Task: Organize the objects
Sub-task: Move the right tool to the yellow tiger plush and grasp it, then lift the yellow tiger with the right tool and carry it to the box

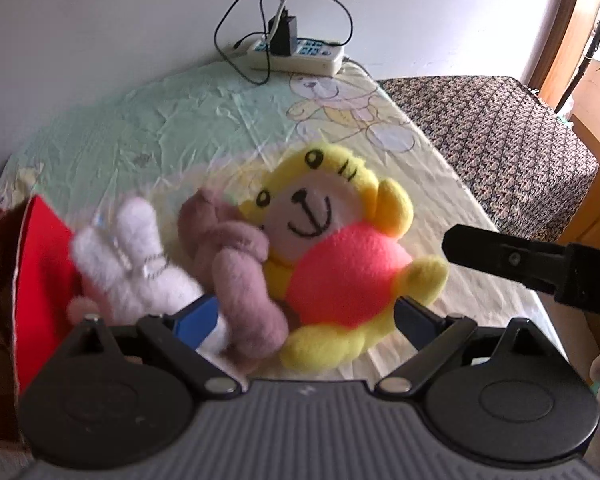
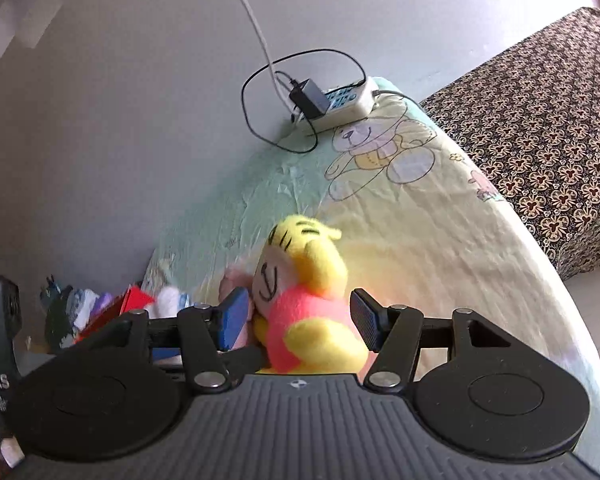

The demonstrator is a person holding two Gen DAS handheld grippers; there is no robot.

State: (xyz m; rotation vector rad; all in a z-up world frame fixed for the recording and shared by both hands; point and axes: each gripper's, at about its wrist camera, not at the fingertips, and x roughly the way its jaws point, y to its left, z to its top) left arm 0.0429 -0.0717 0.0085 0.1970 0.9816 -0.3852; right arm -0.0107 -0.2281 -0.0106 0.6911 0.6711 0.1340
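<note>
The left gripper [image 1: 304, 312] stands spread around a heap of 3 plush toys, pinching nothing; the right gripper [image 2: 298, 320] is spread too, its jaws flanking the yellow plush [image 1: 340, 248] without pressing it. That toy lies face-up on the bedsheet [image 1: 172, 132], between both sets of jaws, probably to be lifted next. At its 9 o'clock lie the mauve plush [image 1: 228, 256] and white bunny [image 1: 132, 256], then the red box [image 1: 40, 256]. At 12 o'clock sits the power strip [image 1: 300, 54].
</note>
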